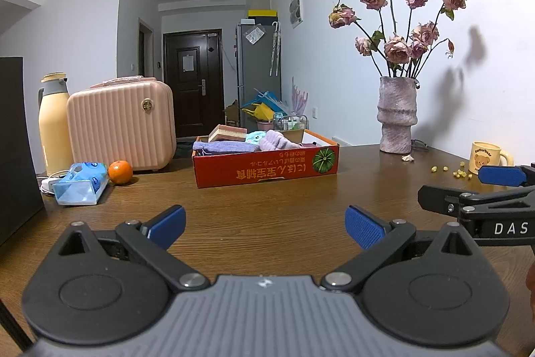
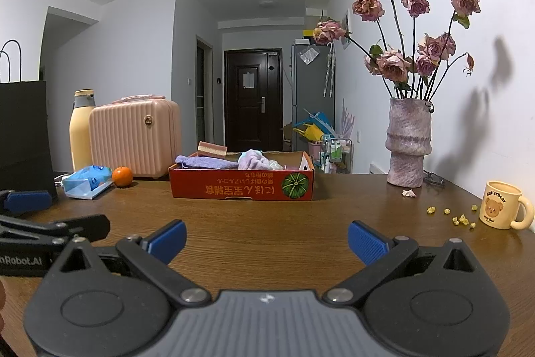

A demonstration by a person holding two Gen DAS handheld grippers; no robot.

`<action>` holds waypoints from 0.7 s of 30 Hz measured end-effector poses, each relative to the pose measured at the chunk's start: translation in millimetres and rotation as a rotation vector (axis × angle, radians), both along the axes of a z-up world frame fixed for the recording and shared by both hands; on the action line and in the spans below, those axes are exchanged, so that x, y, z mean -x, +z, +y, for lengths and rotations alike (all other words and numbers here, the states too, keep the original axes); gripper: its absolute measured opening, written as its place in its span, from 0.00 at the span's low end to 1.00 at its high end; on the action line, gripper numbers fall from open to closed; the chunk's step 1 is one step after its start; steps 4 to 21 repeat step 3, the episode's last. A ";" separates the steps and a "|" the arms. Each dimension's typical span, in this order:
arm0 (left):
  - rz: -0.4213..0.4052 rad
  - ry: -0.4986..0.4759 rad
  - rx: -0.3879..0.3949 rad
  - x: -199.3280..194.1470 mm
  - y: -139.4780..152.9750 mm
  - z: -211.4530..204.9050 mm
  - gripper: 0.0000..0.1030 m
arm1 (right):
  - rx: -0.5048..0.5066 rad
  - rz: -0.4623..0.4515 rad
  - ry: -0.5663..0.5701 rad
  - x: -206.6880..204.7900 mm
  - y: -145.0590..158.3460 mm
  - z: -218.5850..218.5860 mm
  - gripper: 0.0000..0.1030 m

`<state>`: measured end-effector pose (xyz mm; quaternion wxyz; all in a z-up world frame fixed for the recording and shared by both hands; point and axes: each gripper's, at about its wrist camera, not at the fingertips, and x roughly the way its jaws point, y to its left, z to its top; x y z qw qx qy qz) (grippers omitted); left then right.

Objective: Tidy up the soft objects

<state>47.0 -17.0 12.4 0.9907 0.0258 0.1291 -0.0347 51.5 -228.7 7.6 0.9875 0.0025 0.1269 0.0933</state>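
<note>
A red cardboard box (image 1: 264,169) (image 2: 240,186) with a pumpkin picture sits mid-table. In it lie a folded purple towel (image 1: 220,147) (image 2: 204,162), a pink-and-yellow sponge block (image 1: 227,132) (image 2: 211,149), a lilac bundled cloth (image 1: 277,141) (image 2: 254,160) and a teal plush (image 1: 255,136). My left gripper (image 1: 265,228) hovers open and empty over the bare wood, well short of the box. My right gripper (image 2: 266,243) is open and empty too, beside the left one. The right gripper's fingers (image 1: 501,176) show at the left view's right edge, and the left gripper's fingers (image 2: 28,201) show at the right view's left edge.
On the left stand a pink ribbed case (image 1: 122,124), a yellow thermos (image 1: 53,122), a black paper bag (image 2: 23,129), a blue tissue pack (image 1: 82,183) and an orange (image 1: 120,172). A vase of dried roses (image 1: 396,119) and a bear mug (image 2: 503,204) with yellow crumbs (image 2: 461,218) stand right.
</note>
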 end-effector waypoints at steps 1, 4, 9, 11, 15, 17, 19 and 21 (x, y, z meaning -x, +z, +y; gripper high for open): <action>0.002 -0.002 0.000 -0.4 -0.1 0.2 1.00 | 0.001 0.000 0.000 -0.5 0.3 0.0 1.00; 0.007 -0.012 0.003 -1.4 -0.7 1.7 1.00 | 0.003 0.001 0.000 -0.9 0.9 0.1 1.00; 0.007 -0.012 0.003 -1.4 -0.7 1.7 1.00 | 0.003 0.001 0.000 -0.9 0.9 0.1 1.00; 0.007 -0.012 0.003 -1.4 -0.7 1.7 1.00 | 0.003 0.001 0.000 -0.9 0.9 0.1 1.00; 0.007 -0.012 0.003 -1.4 -0.7 1.7 1.00 | 0.003 0.001 0.000 -0.9 0.9 0.1 1.00; 0.007 -0.012 0.003 -1.4 -0.7 1.7 1.00 | 0.003 0.001 0.000 -0.9 0.9 0.1 1.00; 0.007 -0.012 0.003 -1.4 -0.7 1.7 1.00 | 0.003 0.001 0.000 -0.9 0.9 0.1 1.00; 0.007 -0.012 0.003 -1.4 -0.7 1.7 1.00 | 0.003 0.001 0.000 -0.9 0.9 0.1 1.00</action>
